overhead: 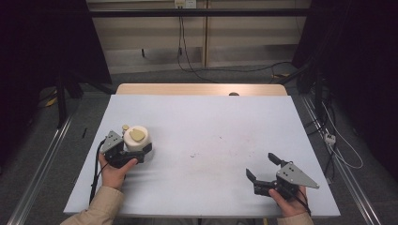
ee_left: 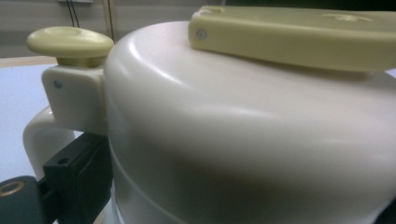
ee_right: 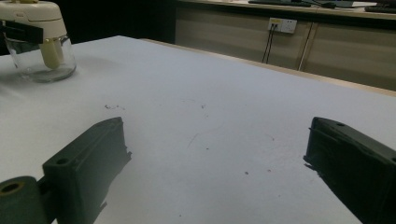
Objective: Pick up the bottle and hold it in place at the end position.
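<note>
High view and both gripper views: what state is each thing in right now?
Jar: upright on the table, cream lid on, clear glass body.
Left tongs: closed around the jar's lid.
Right tongs: open, holding nothing, low over the table.
Table: white sheet with a few small dark specks.

High view sits above the near edge, looking down over the whole worktop [overhead: 202, 140]. Left gripper view is jammed against the white-lidded jar [ee_left: 252, 140]; right gripper view catches that jar [ee_right: 39, 42] from far off.

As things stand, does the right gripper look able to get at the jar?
Probably yes: the right gripper is open, and bare table lies between it and the jar, though the left gripper already clasps the jar.
</note>
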`<state>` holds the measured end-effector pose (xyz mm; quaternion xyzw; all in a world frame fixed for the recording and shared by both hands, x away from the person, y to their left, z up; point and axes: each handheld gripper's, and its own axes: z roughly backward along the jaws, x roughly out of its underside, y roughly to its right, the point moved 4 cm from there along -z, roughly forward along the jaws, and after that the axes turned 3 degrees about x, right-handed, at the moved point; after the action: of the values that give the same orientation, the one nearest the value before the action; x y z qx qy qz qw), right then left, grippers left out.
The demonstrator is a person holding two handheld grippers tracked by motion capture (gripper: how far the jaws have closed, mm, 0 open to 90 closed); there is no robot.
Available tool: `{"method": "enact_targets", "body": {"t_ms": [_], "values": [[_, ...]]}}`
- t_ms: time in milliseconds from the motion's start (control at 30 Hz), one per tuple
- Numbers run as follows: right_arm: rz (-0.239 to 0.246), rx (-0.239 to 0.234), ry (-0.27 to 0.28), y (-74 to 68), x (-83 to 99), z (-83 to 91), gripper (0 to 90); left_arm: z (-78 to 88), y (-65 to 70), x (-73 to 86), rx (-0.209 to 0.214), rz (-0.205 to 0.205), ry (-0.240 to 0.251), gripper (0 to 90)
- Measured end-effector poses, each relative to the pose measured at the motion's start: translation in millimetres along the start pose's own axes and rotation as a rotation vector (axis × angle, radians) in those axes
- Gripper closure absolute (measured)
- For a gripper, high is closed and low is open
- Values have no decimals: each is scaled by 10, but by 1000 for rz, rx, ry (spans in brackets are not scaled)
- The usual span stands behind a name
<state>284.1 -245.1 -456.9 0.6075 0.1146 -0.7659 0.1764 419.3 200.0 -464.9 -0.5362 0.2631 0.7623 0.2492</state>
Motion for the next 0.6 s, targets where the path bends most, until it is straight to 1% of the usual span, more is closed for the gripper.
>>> {"method": "enact_targets", "body": {"t_ms": [67, 133, 200, 333, 433, 600], "values": [[-1, -3, 0, -2, 0, -1, 46, -7, -2, -1, 2, 1, 4, 42], [-1, -3, -3, -6, 1, -4, 46, -21, 0, -2, 2, -10, 4, 44], [0, -3, -3, -7, 1, -5, 46, -24, 1, -5, 3, -12, 3, 48], [-1, -2, -4, -9, 2, -7, 46, -23, 8, -22, -5, -26, -9, 56], [-1, -4, -2, -8, 1, -5, 46, -27, 14, -38, -10, -26, -21, 58], [-1, -5, 1, -9, -1, -3, 46, -42, 28, -55, -20, -31, -22, 60]]}}
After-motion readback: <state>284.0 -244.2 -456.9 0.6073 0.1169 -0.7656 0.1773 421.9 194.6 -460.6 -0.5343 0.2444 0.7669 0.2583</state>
